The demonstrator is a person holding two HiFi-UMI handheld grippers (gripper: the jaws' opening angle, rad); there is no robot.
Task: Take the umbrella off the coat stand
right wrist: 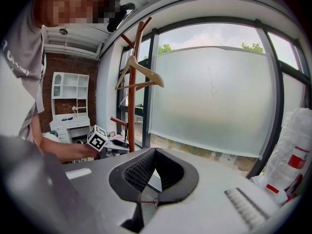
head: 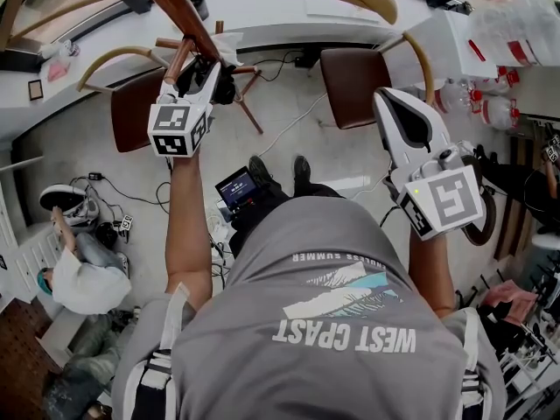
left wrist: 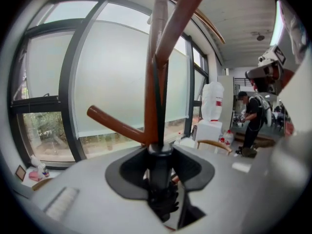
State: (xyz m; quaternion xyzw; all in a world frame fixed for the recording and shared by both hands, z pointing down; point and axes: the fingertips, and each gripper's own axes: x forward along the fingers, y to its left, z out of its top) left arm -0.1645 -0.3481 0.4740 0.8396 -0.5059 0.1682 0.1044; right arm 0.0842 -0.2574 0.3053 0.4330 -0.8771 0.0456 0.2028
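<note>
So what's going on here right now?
A person with a gripper in each hand is working at the wooden coat stand. The left gripper is up against its pole, and its jaws look closed on the black folded umbrella, which sits against the stand and has not come off yet. The right gripper is held off to the side, jaws apart and empty.

Crowded at the coat stand (head: pixel 179 7), open on the right
Left gripper (head: pixel 208 75) is hemmed in — the stand at 12 o'clock, a peg (left wrist: pixel 114 126) at 9, umbrella (left wrist: pixel 160 174) filling its jaws; right gripper (right wrist: pixel 156 177) has free air ahead, jaws apart and empty.
</note>
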